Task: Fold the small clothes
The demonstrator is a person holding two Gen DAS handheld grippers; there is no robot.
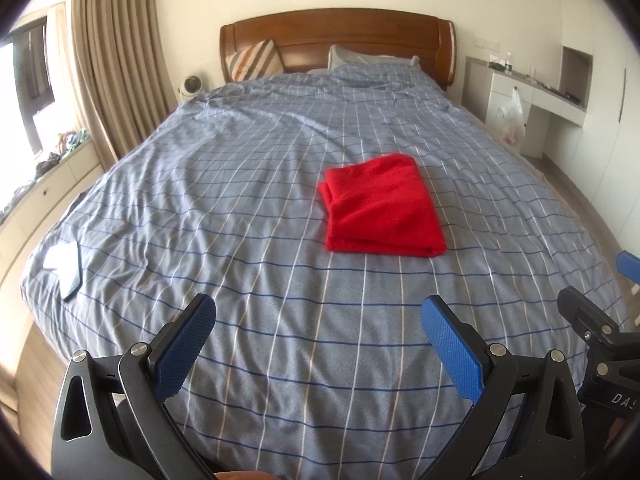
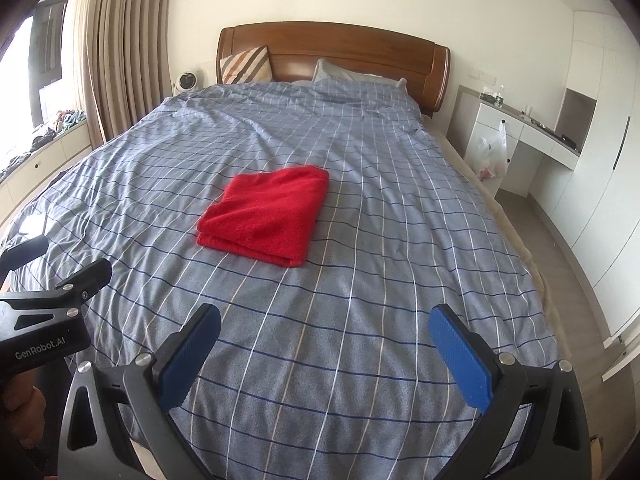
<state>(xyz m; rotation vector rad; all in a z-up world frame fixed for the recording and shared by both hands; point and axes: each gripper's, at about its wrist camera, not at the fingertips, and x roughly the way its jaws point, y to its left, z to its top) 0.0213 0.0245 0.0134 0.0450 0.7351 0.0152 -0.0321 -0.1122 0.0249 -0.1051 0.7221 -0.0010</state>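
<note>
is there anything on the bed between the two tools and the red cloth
Nothing visible. Both the left tool and right tool are open, held back near the foot of the bed, and only bare checked bedspread lies between them and the folded red cloth. A small white item sits far off to the left.

Red cloth (image 1: 382, 206) looks like soft, fuzzy terry, matt, w/ a slightly nubby pile. Bed cover (image 1: 240, 200) is thin woven cotton-type fabric, matt, lightly creased. Headboard (image 1: 340, 34) is polished wood, smooth w/ a semi-gloss sheen. Left gripper (image 1: 318, 344): matt black plastic frame, shiny metal pivot pins, 2 blue pads (image 1: 454, 344) w/ fine dimpled rubbery texture; right gripper (image 2: 324, 354) same build. Curtain (image 1: 116, 60) is heavy matt cloth. Bag (image 1: 512, 118) by the desk is thin, glossy, see-through plastic.
</note>
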